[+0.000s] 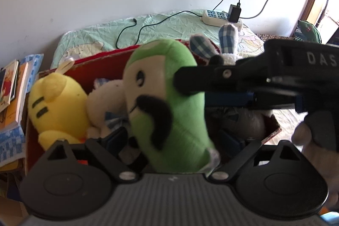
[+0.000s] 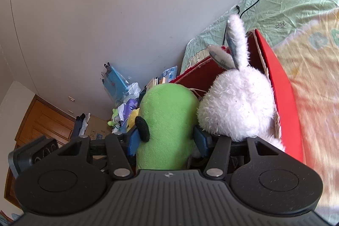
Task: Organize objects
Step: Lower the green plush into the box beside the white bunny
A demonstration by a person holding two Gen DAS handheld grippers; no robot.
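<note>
Green plush toy [image 2: 167,126]: soft, oblong, cream face patch, black eye, black moustache-shaped patch and a small black arm. It stands upright over the red cardboard box [image 2: 281,99], between the two blue-padded fingers [image 2: 201,141] of the right gripper [image 2: 167,141]. The pads press its flanks from both sides, so the right gripper is clamped on the toy. In the left wrist view the same toy [image 1: 169,103] fills the centre, with the right gripper [image 1: 190,86] reaching in from the right and pinching it at mid-body.

Left gripper [image 1: 169,141]: fingers spread wide, the blue pads [image 1: 114,139] apart on either side of the toy's lower end; whether they touch it cannot be told. It grasps nothing.

Box contents: a yellow plush toy [image 1: 57,107] with two dark stripes, at the left end; a white fluffy plush rabbit [image 2: 237,107] with long ears lined in blue check cloth, just beside the green toy on its right and against the box's wall; another pale plush [image 1: 106,103] between the yellow and green toys.

Surroundings: the box rests on a pale green printed bedsheet [image 1: 161,24]. A white power strip [image 1: 220,17] with a black adapter [image 1: 234,13] and black cable lies beyond it, near the wall. A stack of books [image 1: 12,90] sits left of the box.
</note>
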